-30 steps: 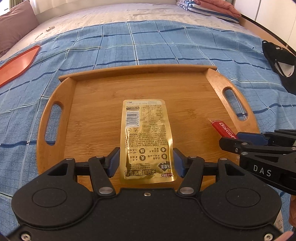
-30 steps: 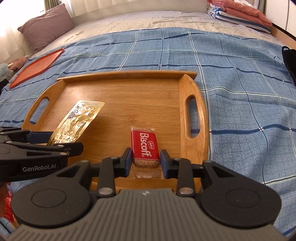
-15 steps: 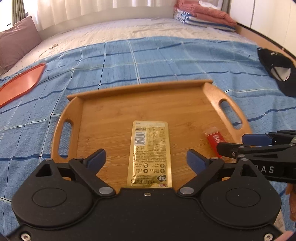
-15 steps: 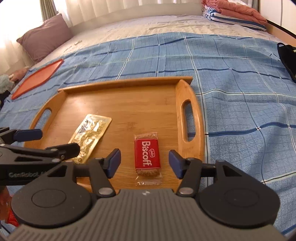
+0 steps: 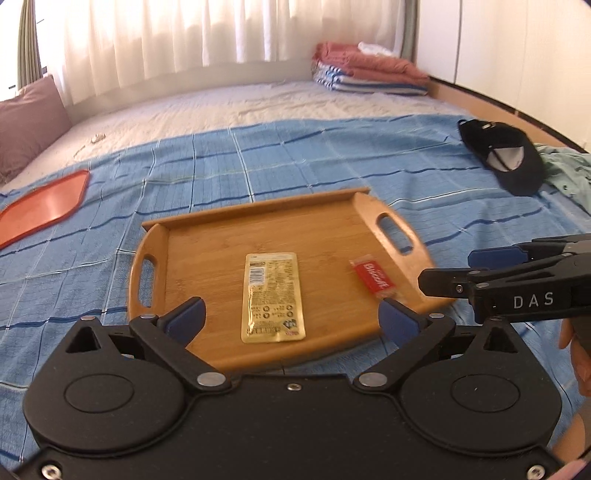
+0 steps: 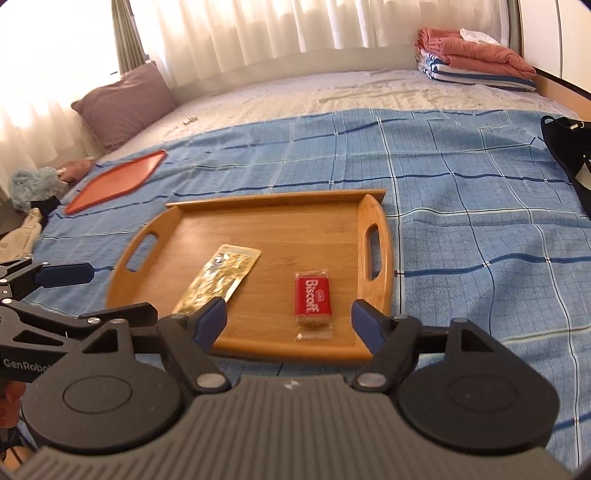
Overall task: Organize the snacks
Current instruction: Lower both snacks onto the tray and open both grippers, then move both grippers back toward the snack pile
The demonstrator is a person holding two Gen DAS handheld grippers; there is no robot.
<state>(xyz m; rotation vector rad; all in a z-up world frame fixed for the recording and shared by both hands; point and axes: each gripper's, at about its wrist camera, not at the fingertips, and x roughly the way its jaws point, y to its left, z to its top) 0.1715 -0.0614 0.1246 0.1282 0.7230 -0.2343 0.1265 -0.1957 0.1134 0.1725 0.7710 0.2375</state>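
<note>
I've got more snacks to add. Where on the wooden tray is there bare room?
The far half of the wooden tray is bare, from the back rim to the gold packet and the Biscoff biscuit. A bare strip lies between those two. The near edge is crowded: both snacks and both open tongs.

Daylight is pouring through the sheer curtains (image 6: 258,29) far beyond the fingers, blowing out to white at the right-wrist view's upper left. Motion blur is softening the wooden tray (image 5: 207,236) ahead of the fingers; fisheye distortion is bending the bed's edges.
</note>
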